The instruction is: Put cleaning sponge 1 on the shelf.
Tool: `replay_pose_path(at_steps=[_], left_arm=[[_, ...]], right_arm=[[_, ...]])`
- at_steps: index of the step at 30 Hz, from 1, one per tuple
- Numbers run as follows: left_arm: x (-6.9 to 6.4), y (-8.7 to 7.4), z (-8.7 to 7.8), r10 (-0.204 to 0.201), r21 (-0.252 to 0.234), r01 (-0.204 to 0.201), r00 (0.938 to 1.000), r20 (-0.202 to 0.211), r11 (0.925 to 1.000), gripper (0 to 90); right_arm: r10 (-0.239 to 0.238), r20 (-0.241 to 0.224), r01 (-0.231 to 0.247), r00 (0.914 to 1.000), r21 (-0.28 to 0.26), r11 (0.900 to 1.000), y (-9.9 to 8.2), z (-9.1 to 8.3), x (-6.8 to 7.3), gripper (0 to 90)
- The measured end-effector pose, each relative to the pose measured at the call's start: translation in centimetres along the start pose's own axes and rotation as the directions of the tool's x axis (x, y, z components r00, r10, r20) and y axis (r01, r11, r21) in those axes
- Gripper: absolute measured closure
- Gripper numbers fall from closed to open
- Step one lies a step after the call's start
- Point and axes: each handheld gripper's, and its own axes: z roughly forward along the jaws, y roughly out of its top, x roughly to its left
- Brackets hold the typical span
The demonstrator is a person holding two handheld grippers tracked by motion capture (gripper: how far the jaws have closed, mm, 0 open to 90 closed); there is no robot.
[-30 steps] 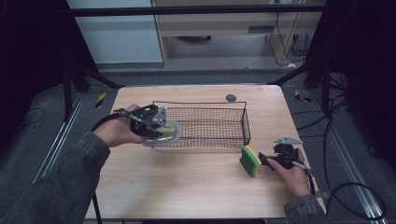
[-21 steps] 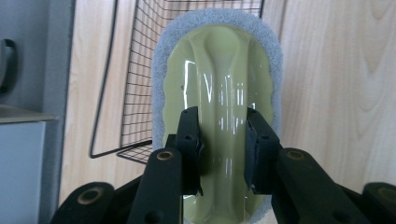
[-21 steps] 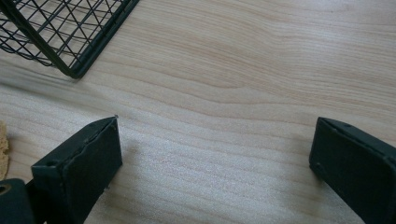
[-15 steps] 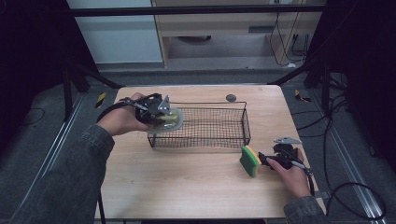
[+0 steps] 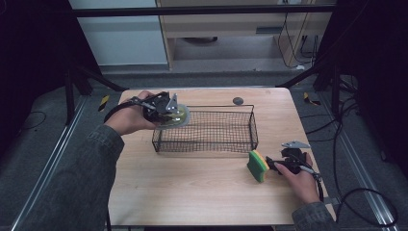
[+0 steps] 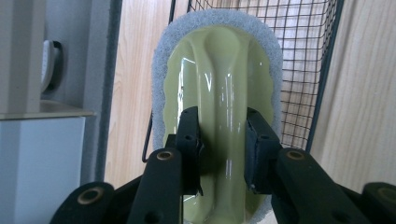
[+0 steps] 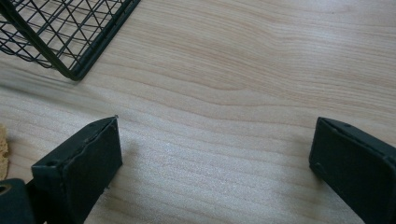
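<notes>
Scrubber (image 5: 177,117) sits at the upper left of the high view, held by the left gripper (image 5: 161,108) over the left end of the wire basket (image 5: 207,130). In the left gripper view the scrubber (image 6: 219,93) is a pale yellow-green glossy plastic body with a raised central ridge and a grey-white abrasive pad showing around its rim. Both black jaws of the left gripper (image 6: 219,154) are clamped on that ridge, one on each side, with no gap visible. Behind it in that view, the basket mesh (image 6: 303,70) occupies the upper right.

Right gripper (image 5: 284,163) is at the lower right of the high view, low over the wooden table (image 5: 192,192), held in the person's right hand (image 5: 300,180). Just to its left stands a yellow-and-green sponge (image 5: 258,166), on edge, near the basket's right front corner. In the right gripper view the jaws of the right gripper (image 7: 215,163) stand wide apart with bare table between them and nothing gripped. A corner of the basket (image 7: 70,37) shows at upper left there.

Small dark round object (image 5: 237,100) lies on the table beyond the basket, upper centre of the high view.
</notes>
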Motion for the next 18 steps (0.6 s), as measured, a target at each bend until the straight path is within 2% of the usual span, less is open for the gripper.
replay_pose_path(at_steps=[2,8,11,18], left_arm=[[0.1,0.1,0.3,-0.005,-0.001,0.005,0.9998,-0.019,1.0,70.6],[0.1,0.5,0.4,0.005,-0.013,-0.005,0.9998,-0.021,0.9999,70.6],[-0.1,0.9,0.7,0.021,0.002,-0.021,0.9996,-0.019,0.9998,70.6],[-0.1,1.0,1.0,0.024,0.007,-0.024,0.9996,-0.012,0.9997,70.5]], right_arm=[[0.002,0.002,-0.002,1.0,0.0,1.0,0.0,0.0,0.0,2.8],[0.003,0.002,-0.003,1.0,0.0,1.0,0.0,0.0,0.0,2.7],[0.0,0.003,0.0,1.0,0.0,1.0,0.0,0.0,0.0,2.7],[0.006,0.004,-0.006,1.0,0.001,1.0,0.0,0.0,0.1,2.7]])
